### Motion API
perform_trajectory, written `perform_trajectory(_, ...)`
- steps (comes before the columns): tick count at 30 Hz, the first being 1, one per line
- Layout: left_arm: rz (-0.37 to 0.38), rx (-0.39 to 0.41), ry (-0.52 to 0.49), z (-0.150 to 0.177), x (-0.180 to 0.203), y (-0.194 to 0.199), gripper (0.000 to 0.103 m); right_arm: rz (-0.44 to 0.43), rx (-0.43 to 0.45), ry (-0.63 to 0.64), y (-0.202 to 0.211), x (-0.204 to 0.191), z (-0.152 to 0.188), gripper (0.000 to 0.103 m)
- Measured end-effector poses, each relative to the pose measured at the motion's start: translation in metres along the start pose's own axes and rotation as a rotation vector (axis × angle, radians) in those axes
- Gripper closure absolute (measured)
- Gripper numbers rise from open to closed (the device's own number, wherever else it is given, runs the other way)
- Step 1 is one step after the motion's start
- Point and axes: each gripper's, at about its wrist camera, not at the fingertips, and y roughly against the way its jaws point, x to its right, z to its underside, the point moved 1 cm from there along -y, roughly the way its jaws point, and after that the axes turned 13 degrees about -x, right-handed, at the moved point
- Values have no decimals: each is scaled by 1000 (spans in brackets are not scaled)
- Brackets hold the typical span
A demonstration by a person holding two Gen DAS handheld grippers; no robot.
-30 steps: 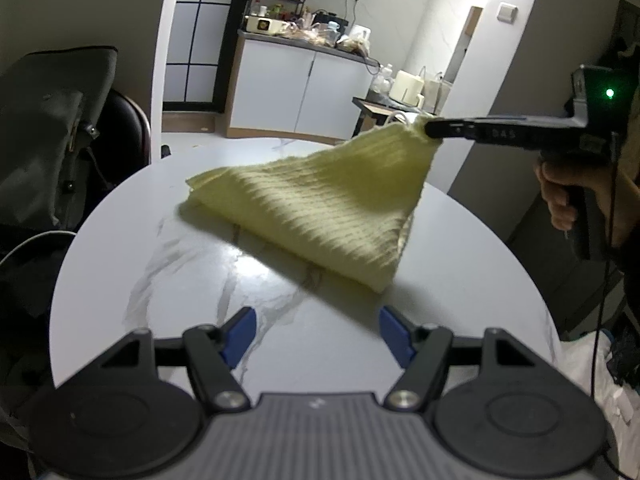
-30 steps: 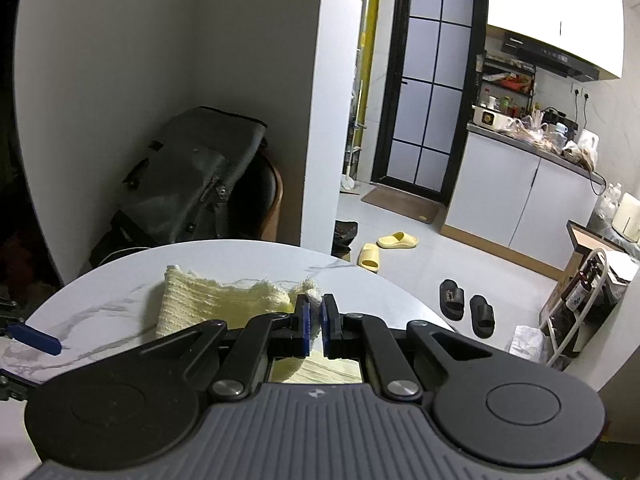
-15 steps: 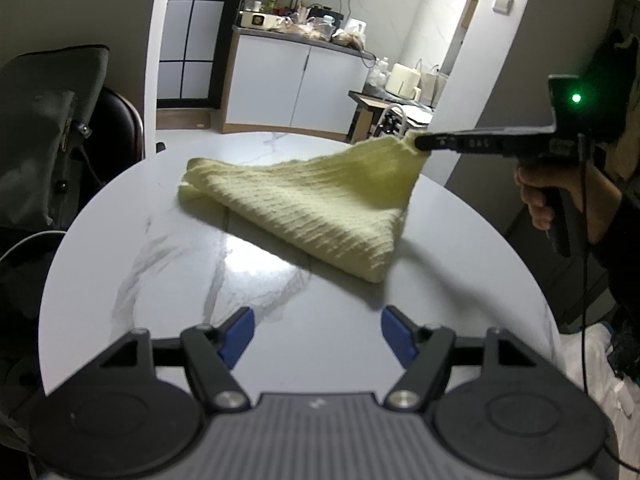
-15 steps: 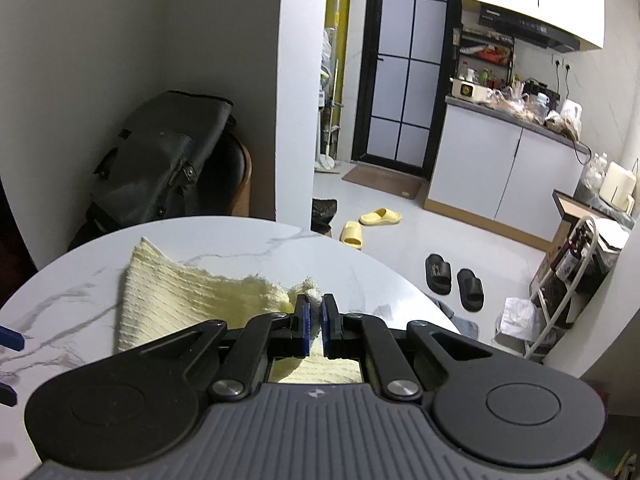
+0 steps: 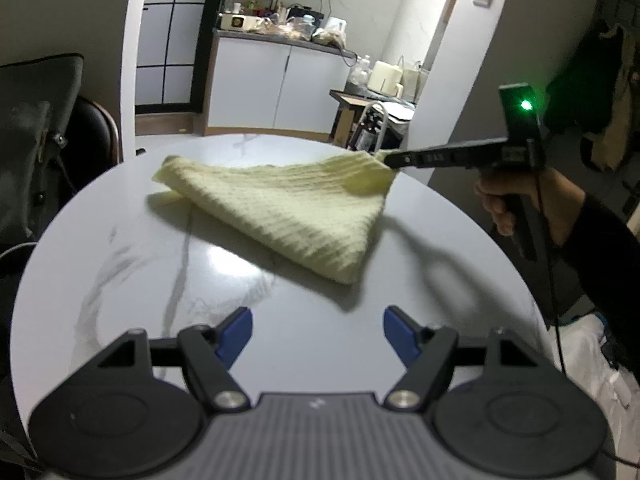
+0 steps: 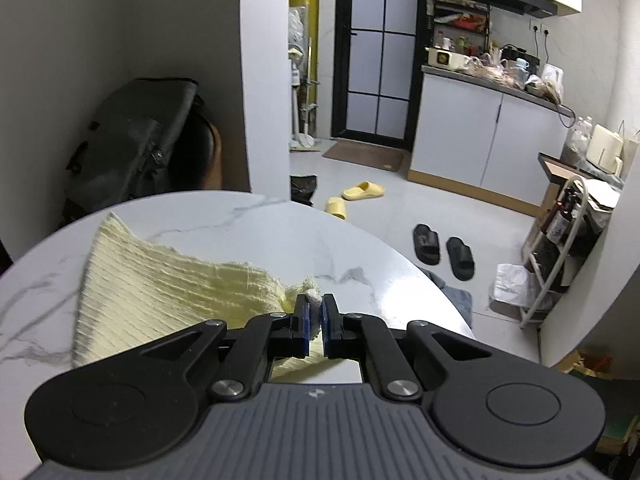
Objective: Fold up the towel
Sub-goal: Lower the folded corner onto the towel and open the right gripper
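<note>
my right gripper (image 6: 314, 312) has a corner of the pale yellow waffle-weave towel (image 5: 288, 212) between its blue pads, jaws just starting to ease apart, w/ that corner held up off the round white marble table (image 5: 120, 264) while the rest of the cloth drapes down to the top. my left gripper (image 5: 318, 334) hangs wide apart & empty at the near edge. i judge this is mid-fold, corner being carried over; next i'd lay it square on the far layer, then let go.
</note>
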Motion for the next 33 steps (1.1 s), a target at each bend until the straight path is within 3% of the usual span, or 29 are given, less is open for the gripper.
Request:
perform_trajectory(5,6,-4,9,4,-2,-1,28,35,8,-15,-7,2,2,86)
perform_trajectory(9,3,-9,9,7,-2,-2,28,93,35,-80,-4,13,5,60)
perform_trajectory(10,3,-10,10,7,-2,-2,28,89,40,-88,-1,14,7,58)
perform_trajectory(22,3,-13,6,11,4,-5,28,10,43,53,7,-14,17,57)
perform_trajectory(28,4,-9,14,13,2,-1,28,-20,-19,79,0,-24,17,57)
perform_trajectory(33,11,-7,19,15,1,0,28,7,-88,91,-10,-23,21,57)
